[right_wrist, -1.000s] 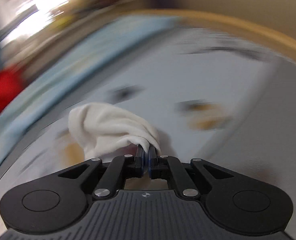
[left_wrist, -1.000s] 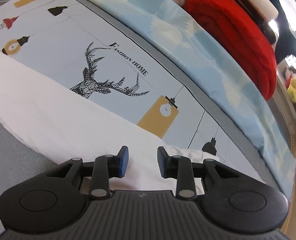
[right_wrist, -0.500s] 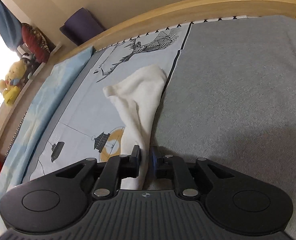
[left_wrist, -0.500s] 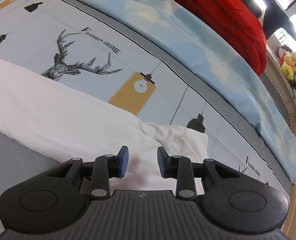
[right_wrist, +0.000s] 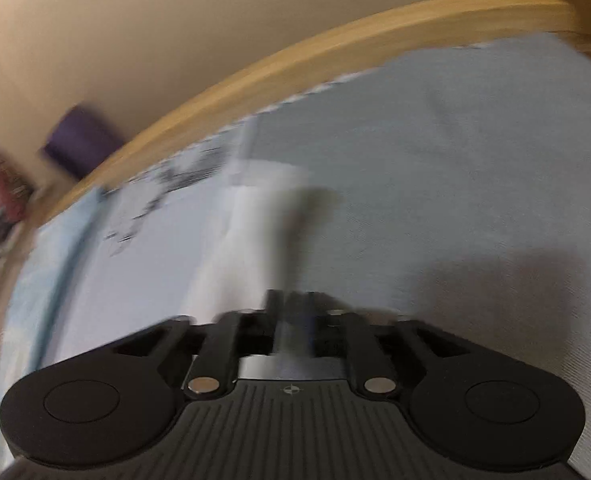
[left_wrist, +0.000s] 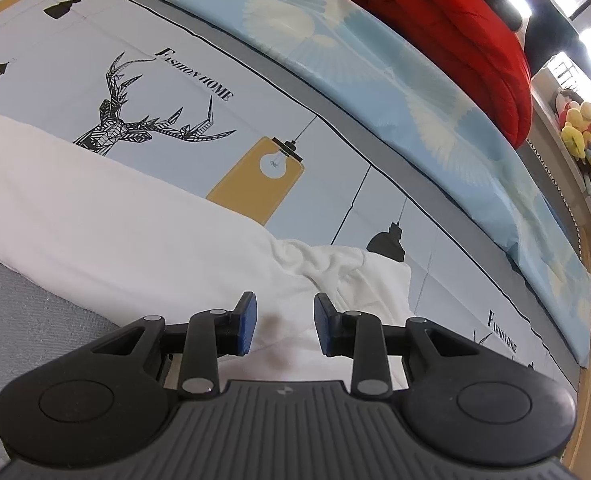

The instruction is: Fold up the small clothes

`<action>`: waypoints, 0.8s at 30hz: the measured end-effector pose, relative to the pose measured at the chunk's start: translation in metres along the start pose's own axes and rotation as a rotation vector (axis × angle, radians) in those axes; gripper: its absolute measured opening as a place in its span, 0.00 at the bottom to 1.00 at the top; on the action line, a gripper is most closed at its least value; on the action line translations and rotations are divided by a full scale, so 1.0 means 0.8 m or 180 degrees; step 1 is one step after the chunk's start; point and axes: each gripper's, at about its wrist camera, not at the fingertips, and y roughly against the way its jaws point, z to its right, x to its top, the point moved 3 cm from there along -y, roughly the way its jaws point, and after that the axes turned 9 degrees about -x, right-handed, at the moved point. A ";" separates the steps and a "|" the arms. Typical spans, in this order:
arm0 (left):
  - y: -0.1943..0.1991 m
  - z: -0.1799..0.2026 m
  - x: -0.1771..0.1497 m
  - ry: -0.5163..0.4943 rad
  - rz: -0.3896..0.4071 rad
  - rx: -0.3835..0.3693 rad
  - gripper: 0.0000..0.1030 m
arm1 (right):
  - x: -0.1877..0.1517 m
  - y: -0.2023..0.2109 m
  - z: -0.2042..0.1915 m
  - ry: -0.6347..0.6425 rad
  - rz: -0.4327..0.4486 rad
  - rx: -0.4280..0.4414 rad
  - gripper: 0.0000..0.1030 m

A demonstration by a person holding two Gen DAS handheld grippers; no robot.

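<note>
- Two views, left wrist first: we see our left gripper [left_wrist: 284, 326] partly open, gripping nothing, right above the white garment [left_wrist: 107, 216], whose long axis runs away leftward across the printed bedsheet [left_wrist: 199, 92].
- Right wrist, blurred: our right gripper [right_wrist: 291, 312] has just been opening; the garment [right_wrist: 251, 232] stretches straight ahead, and we cannot tell whether cloth remains between the jaws.

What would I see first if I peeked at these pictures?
A bright red blanket bunched at the top right of the bed. Then the black deer drawing on the pale blue sheet, and the white garment spread in front of the left hand-held gripper, whose blue pads stand apart.
</note>
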 end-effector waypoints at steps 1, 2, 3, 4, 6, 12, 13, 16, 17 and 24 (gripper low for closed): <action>0.000 0.000 0.000 -0.0002 -0.0005 0.0001 0.33 | 0.003 0.003 -0.008 0.0110 0.0080 0.0108 0.35; 0.000 -0.001 0.000 -0.0002 -0.0009 0.0004 0.33 | 0.006 0.006 -0.014 0.0203 0.0144 0.0183 0.43; -0.001 -0.002 0.000 0.0000 -0.0010 0.0007 0.33 | 0.008 0.005 -0.018 0.0264 0.0161 0.0211 0.46; -0.001 -0.002 0.000 -0.0004 -0.0011 0.0008 0.33 | 0.009 0.001 -0.019 0.0256 0.0124 0.0174 0.46; -0.001 -0.003 0.001 -0.0001 -0.0002 0.0016 0.33 | 0.013 -0.012 -0.014 0.0169 -0.0012 0.0042 0.33; -0.003 -0.006 0.003 -0.0020 -0.0012 0.0006 0.33 | 0.013 -0.008 -0.011 0.0634 0.0291 -0.0798 0.06; -0.004 -0.007 0.004 -0.0039 -0.0020 0.0007 0.33 | 0.012 -0.002 -0.017 0.0752 0.0458 -0.1149 0.08; -0.012 -0.010 0.006 -0.0088 -0.0070 -0.0035 0.33 | 0.008 0.034 -0.050 0.1016 0.1067 -0.1431 0.23; -0.016 -0.011 0.007 -0.0113 -0.0093 -0.0060 0.33 | 0.001 0.046 -0.069 0.1179 0.1180 -0.1273 0.23; -0.053 -0.008 0.005 -0.0450 -0.0088 -0.0277 0.37 | -0.164 0.106 -0.221 0.2491 -0.0119 0.1060 0.42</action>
